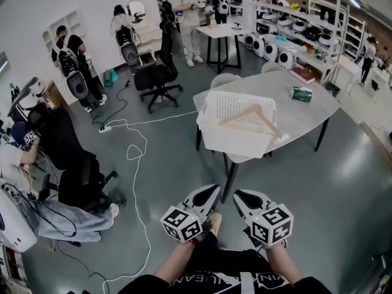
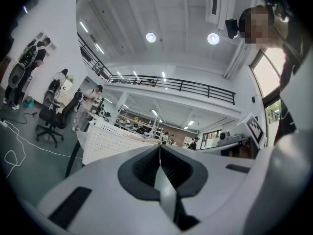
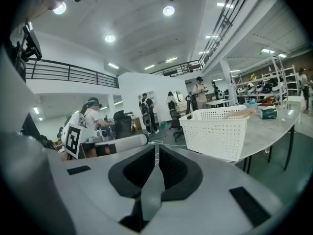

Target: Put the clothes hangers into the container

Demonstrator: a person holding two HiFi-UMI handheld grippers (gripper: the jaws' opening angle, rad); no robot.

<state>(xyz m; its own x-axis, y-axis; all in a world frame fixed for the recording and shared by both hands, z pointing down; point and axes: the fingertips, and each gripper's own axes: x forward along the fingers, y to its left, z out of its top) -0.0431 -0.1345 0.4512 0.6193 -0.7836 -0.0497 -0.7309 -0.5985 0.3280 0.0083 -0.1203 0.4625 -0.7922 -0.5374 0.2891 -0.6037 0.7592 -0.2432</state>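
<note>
One wooden hanger (image 1: 252, 118) is seen lying slantwise across the white perforated basket (image 1: 228, 106), which stands at the near edge of the grey table (image 1: 309, 112). Whether the hanger is sunk inside or propped on the rim cannot be settled. Nothing else is made out in the basket. No other hanger is noted on the table or the floor, so the task is judged done or nearly so, with at most a nudge to seat the hanger. Both grippers are held low by the body, well apart from the basket. The left gripper (image 2: 159, 146) has its jaws pressed together on nothing. The right gripper (image 3: 156, 145) is likewise closed and empty.
</note>
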